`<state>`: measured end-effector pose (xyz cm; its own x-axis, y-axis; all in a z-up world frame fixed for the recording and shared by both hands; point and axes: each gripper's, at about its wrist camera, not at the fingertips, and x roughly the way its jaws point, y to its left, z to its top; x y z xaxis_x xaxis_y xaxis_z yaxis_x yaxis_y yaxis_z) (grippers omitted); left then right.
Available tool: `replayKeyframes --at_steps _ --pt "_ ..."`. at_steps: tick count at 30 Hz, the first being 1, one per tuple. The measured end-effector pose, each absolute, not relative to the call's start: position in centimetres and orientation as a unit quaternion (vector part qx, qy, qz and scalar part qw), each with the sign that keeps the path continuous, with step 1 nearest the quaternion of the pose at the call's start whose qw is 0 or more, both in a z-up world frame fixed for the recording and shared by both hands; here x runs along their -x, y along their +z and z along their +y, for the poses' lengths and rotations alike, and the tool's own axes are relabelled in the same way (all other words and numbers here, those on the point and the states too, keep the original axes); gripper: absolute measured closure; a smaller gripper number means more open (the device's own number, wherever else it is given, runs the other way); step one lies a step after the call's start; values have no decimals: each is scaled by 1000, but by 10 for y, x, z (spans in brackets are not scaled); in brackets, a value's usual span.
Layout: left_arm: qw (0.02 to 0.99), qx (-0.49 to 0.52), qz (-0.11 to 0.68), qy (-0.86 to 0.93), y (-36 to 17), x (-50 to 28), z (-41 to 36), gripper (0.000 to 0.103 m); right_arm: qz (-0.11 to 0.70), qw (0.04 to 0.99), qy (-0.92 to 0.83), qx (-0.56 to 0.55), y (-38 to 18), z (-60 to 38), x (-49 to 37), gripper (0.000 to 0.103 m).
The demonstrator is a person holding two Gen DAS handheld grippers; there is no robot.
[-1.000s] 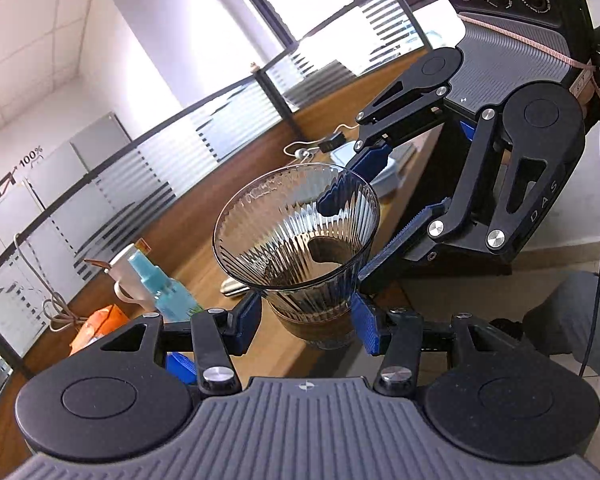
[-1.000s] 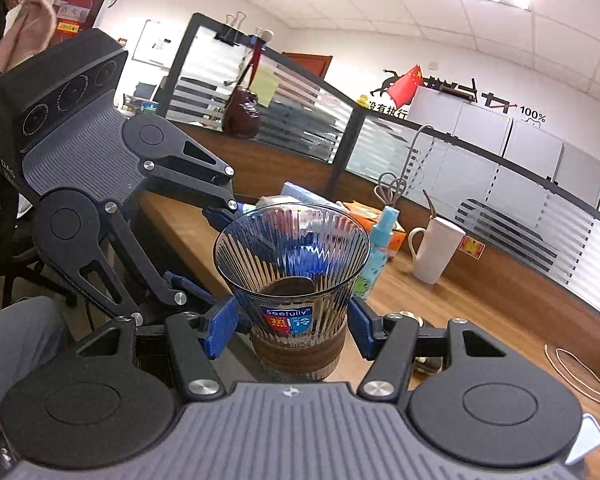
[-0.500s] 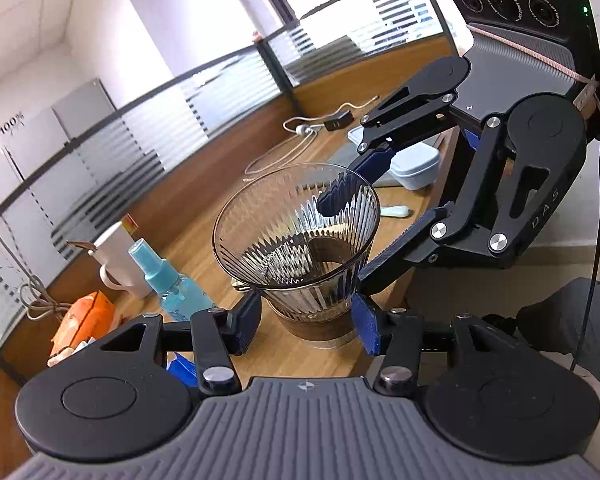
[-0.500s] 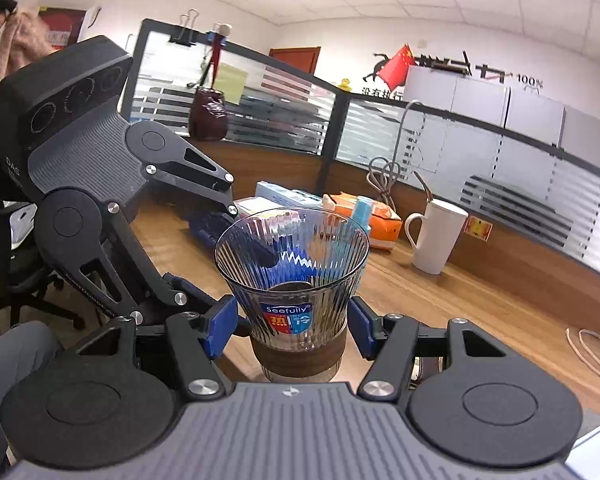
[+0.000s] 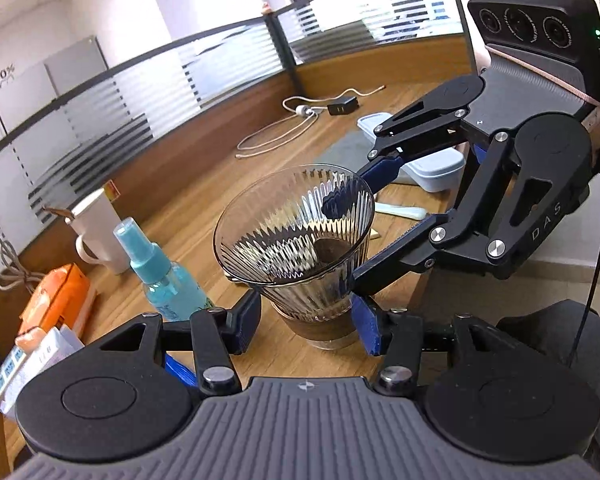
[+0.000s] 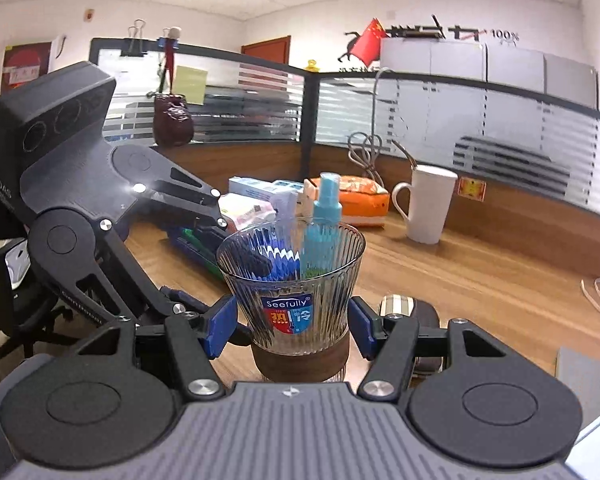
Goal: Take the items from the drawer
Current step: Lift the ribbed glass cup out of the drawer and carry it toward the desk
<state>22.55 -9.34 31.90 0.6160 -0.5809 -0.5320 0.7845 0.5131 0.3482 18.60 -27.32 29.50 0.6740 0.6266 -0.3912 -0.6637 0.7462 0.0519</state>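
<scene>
A ribbed clear glass cup [image 5: 296,240] with a brown band round its base and a "Seefully" label [image 6: 290,316] hangs just above the wooden desk [image 5: 204,208]. My left gripper [image 5: 306,324] is shut on the cup's lower part, a blue pad on each side. My right gripper [image 6: 290,326] is shut on the same cup from a crossing direction. Each gripper shows in the other's view: the right gripper [image 5: 346,244] comes in from the right, the left gripper [image 6: 250,300] from the left. No drawer is in sight.
On the desk stand a teal spray bottle [image 5: 164,276], a white mug [image 5: 100,228], an orange pack [image 5: 56,300] and small boxes [image 6: 260,200]. A white cable and charger [image 5: 300,116] and a pale blue lidded box [image 5: 428,168] lie further back. Glass partitions [image 6: 420,120] ring the desk.
Both grippers have carried the cup sideways together over the desk and rolled somewhat; the bottle, mug and cable now sit differently behind it. Neither grip has changed.
</scene>
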Motion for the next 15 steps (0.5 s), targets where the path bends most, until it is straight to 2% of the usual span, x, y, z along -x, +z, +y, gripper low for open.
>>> replayKeyframes --at_steps 15 --pt "862 -264 161 -403 309 -236 -100 46 183 930 318 6 290 -286 -189 34"
